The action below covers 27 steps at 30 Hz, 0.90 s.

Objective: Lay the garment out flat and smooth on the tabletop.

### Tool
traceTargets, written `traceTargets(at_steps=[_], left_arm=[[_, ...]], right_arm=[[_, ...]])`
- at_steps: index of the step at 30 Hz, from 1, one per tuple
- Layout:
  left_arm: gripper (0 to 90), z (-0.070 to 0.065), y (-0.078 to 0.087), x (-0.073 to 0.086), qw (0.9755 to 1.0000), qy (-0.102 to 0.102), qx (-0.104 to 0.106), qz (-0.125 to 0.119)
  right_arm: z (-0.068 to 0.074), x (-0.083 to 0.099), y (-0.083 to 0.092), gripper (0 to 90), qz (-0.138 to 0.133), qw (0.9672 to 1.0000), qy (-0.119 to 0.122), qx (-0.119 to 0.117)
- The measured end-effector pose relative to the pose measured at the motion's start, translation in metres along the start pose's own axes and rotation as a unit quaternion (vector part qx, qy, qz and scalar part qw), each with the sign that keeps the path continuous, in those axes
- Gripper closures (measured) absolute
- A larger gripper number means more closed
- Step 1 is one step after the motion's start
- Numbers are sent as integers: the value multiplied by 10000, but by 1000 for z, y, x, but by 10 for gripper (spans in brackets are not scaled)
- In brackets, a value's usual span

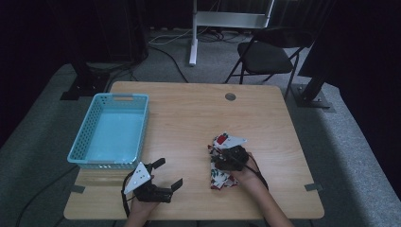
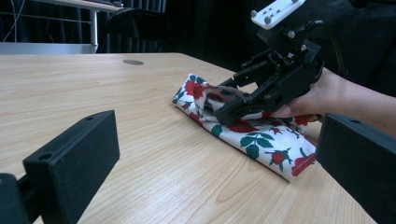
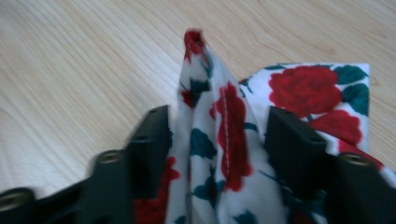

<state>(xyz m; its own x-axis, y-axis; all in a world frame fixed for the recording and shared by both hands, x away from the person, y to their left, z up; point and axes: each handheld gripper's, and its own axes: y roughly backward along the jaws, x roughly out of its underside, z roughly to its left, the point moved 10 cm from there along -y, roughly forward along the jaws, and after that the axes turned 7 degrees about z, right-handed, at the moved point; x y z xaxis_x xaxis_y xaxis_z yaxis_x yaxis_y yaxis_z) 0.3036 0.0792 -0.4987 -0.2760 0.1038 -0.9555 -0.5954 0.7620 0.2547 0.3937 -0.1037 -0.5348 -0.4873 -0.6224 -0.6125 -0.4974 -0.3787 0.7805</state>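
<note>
The right tongs (image 3: 217, 140) are half closed around a raised fold of the cloth (image 1: 222, 163), lower right of centre on the bench (image 1: 189, 118); only the top layer may be caught. The left tongs (image 1: 163, 174) are held wide open, empty, lower left.

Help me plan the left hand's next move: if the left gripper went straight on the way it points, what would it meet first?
Probably the floral cloth, where the right gripper works; bare table lies before it. Depth is uncertain.
</note>
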Motion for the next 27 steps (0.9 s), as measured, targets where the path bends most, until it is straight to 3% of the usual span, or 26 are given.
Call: traceTargets(at_steps=[5,9,22,27], left_arm=[[4,0,0,0,10000,11,1,4],[4,0,0,0,10000,18,5,17],[5,1,0,0,10000,32,1,23],[5,1,0,0,10000,36,0,26]], right_arm=[[-9,-1,9,741,-196,9996,-192,77],[-16,-1,22,801,-408,9984,-390,24],[-37,13,59,790,-965,9896,-1066,-54],[-51,29,73,780,-1084,9850,-1338,107]])
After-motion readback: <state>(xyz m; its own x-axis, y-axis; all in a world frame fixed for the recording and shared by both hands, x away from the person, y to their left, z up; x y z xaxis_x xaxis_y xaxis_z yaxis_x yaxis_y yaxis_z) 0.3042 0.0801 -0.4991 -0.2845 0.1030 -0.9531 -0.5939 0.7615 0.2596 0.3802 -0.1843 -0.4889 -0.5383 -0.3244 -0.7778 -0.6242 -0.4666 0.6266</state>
